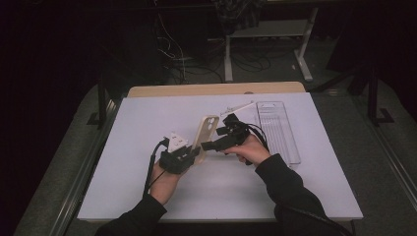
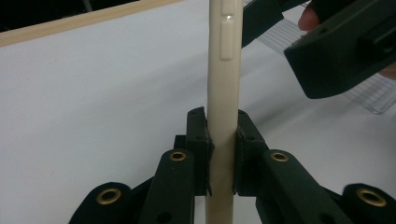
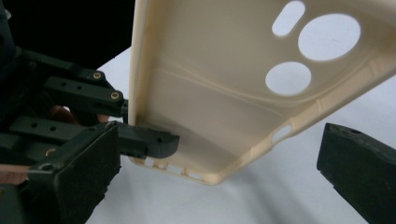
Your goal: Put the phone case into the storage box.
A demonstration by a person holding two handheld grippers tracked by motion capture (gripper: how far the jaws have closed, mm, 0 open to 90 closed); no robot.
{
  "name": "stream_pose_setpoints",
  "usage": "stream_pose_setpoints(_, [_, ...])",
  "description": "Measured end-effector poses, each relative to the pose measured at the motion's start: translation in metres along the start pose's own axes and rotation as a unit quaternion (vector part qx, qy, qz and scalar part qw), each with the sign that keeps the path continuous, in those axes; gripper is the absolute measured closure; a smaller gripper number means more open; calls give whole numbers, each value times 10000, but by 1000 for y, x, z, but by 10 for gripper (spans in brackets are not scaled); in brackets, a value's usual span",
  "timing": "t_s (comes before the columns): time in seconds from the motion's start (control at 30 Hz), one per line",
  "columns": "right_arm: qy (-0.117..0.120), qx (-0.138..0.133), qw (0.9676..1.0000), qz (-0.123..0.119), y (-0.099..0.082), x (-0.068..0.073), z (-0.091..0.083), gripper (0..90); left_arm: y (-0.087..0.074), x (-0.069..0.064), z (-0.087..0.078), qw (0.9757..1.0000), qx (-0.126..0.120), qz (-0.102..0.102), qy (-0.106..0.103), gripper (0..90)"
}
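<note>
A cream phone case (image 1: 205, 132) stands on edge above the white table, its camera cut-outs at the top. My left gripper (image 1: 195, 154) is shut on the case's lower edge; in the left gripper view both pads clamp the thin side of the case (image 2: 224, 84). My right gripper (image 1: 215, 138) is open just right of the case. In the right gripper view its two black jaws stand wide apart on either side of the case's hollow inside (image 3: 210, 98), not touching it. The left gripper's fingers (image 3: 144, 140) pinch the bottom corner there.
A clear plastic tray (image 1: 278, 130) lies on the table right of the hands, with its corner (image 2: 373, 93) behind the right gripper. A small white part (image 1: 237, 107) lies near the far edge. The white tabletop (image 1: 147, 118) has bare room at left and front.
</note>
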State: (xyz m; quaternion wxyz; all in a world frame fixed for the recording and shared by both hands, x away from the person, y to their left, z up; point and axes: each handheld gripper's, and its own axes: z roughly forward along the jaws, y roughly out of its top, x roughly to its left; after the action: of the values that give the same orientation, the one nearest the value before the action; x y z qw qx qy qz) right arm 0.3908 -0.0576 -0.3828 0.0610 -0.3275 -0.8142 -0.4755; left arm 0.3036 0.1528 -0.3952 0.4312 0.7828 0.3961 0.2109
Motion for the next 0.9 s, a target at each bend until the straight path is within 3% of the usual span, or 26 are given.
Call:
stream_pose_setpoints(0.17, [68, -48, 9999, 103, 0, -1, 1, 0, 0, -4, 1, 9999, -84, -66, -8, 798])
stream_pose_setpoints(0.37, [160, -84, 9997, 190, 0, -1, 2, 0, 0, -5, 2, 10000, 30, 74, -10, 798])
stream_pose_setpoints(0.9, [215, -198, 9992, 277, 1, -5, 2, 0, -1, -13, 4, 10000, -29, 44, -54, 798])
